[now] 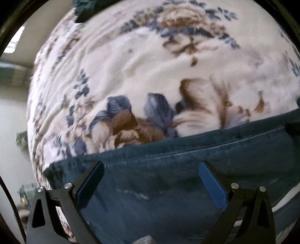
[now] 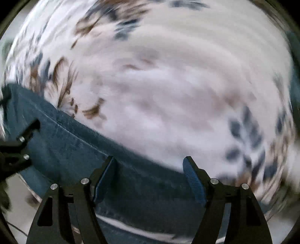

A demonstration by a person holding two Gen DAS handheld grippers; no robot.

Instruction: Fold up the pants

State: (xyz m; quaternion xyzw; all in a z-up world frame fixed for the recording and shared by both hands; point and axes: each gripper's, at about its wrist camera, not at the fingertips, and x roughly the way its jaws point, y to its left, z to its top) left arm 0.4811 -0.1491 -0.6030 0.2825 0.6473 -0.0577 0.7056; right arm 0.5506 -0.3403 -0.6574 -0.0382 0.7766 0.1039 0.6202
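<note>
- Far left, my left tongs (image 1: 151, 174) hang spread wide over the near edge of the pants (image 1: 168, 169), gripping nothing; the dark blue cloth runs between and under the fingers.
- The pants lie along the near side of the bed, on a floral blanket (image 1: 150, 65) in white, blue and brown. One long seamed edge stretches across both views.
- At the top of the left view there is a dark green patch of cloth (image 1: 84, 9); I cannot tell what it is.
- To the right, my right tongs (image 2: 150, 170) are also released, fingers apart, right at the pants' edge, where the blue cloth meets the blanket (image 2: 178, 84).
- In the right view, my left tongs show at the left rim, above the same cloth, so both are near one edge.
- Risk, as I judge it: the right view is badly blurred, so if I close now I may miss the edge.
- The plush blanket could get pinched with the denim and be dragged up with it.
- Uneven grips on the two sides would skew the fold.
- Part of the cloth seems to hang off the bed's near side; a weak grip may let it slide off.
</note>
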